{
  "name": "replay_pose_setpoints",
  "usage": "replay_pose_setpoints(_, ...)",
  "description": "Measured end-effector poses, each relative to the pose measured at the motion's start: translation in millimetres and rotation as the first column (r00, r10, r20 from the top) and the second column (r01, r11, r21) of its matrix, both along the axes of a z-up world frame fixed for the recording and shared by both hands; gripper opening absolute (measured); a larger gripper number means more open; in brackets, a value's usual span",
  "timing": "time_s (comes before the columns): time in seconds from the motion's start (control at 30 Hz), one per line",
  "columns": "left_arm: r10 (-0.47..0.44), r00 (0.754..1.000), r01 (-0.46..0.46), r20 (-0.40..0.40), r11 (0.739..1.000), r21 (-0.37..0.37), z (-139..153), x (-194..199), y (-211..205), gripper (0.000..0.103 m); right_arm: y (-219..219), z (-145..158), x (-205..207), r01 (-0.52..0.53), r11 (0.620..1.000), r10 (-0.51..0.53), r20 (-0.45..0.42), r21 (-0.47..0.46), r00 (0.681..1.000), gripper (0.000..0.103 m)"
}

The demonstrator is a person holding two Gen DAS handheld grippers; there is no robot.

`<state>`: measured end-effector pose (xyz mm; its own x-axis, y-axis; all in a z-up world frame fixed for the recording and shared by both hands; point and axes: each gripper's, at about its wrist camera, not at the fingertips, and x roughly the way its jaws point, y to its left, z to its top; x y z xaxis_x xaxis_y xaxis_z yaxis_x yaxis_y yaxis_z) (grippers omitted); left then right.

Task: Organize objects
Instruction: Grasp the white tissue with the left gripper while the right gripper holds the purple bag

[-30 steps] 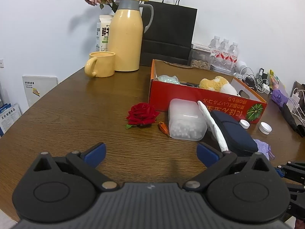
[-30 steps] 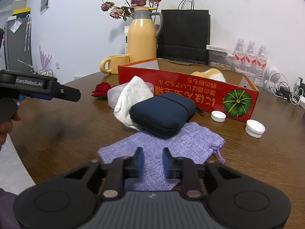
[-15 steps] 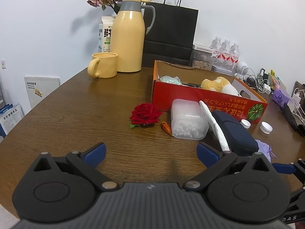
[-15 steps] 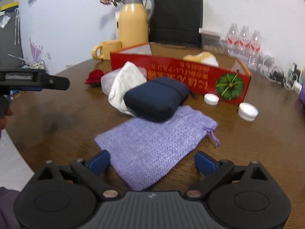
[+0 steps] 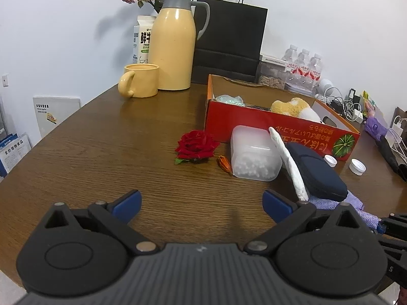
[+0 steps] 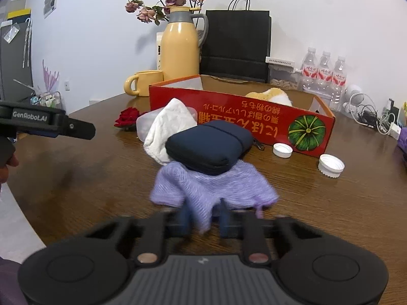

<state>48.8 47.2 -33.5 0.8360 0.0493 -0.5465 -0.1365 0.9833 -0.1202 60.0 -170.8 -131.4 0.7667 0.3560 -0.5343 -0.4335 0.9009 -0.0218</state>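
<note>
My right gripper [image 6: 203, 219] has just closed, pinching the near edge of the lilac woven pouch [image 6: 216, 188]; my left gripper [image 5: 202, 203] hangs wide open, empty.

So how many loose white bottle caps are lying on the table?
2. The smaller cap lies just in front of the red box; the larger cap is to its right, nearer. Others may be hidden.
</note>
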Motion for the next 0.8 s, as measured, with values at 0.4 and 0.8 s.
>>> replay_pose_setpoints(0.4,-0.007,1.0,0.007,0.004,1.0,0.006,3,1,-5,0.103,-28,38,-16,0.028,0.999,-0.033,0.167,0.034,0.985,0.005)
replay_pose_setpoints(0.8,-0.032,0.999,0.032,-0.015,0.999,0.015,2,7,-18,0.103,-60,69,-8,0.098,0.991,-0.12,0.276,0.095,0.954,0.005)
